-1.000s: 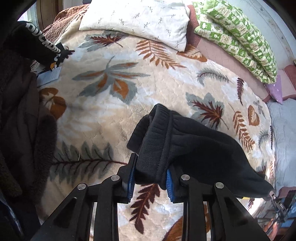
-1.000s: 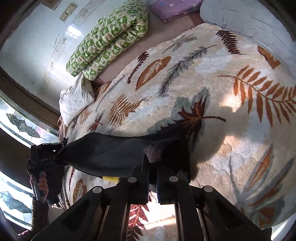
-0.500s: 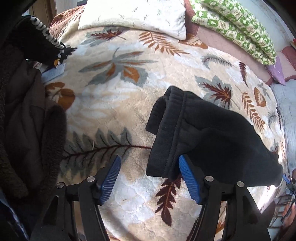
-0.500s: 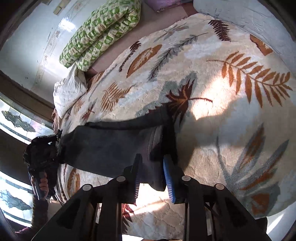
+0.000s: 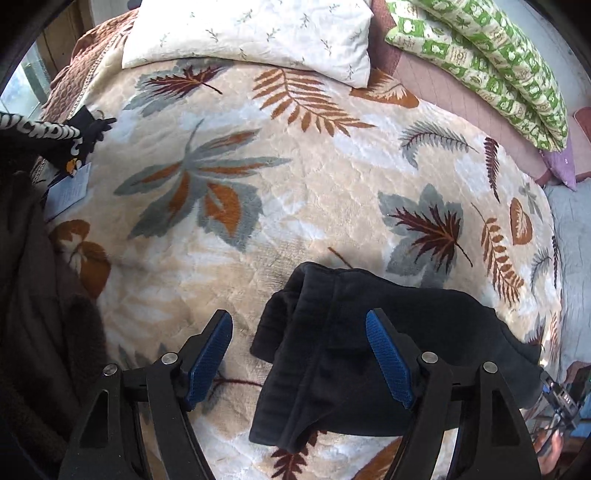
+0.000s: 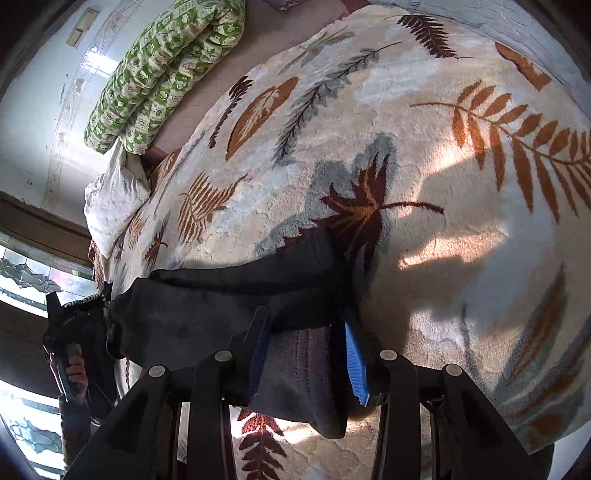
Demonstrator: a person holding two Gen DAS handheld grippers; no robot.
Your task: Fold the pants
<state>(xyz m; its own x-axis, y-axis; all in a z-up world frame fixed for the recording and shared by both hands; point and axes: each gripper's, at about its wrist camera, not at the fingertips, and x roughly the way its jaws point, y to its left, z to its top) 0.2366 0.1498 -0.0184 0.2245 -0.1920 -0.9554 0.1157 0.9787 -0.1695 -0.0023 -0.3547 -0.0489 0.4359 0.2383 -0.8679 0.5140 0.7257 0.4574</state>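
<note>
Left claw (image 5: pixel 299 354): jaws opening, wide, pads clear of cloth; waistband end of pants (image 5: pixel 332 350) between them, not gripped. Right claw (image 6: pixel 306 354): jaws opening, narrow gap, cuff end between pads; contact not discernible.

Pants: dark, folded lengthwise, flat on blanket (image 5: pixel 295 184) near the bed's near edge.

Handling, as judged: soft, thick knit, light, limp; sags unless supported at both ends. Grip at ribbed waistband and cuff, through all layers.

Clearance: open blanket toward pillow (image 5: pixel 251 33); dark clothing (image 5: pixel 33 295) piled at left edge.
</note>
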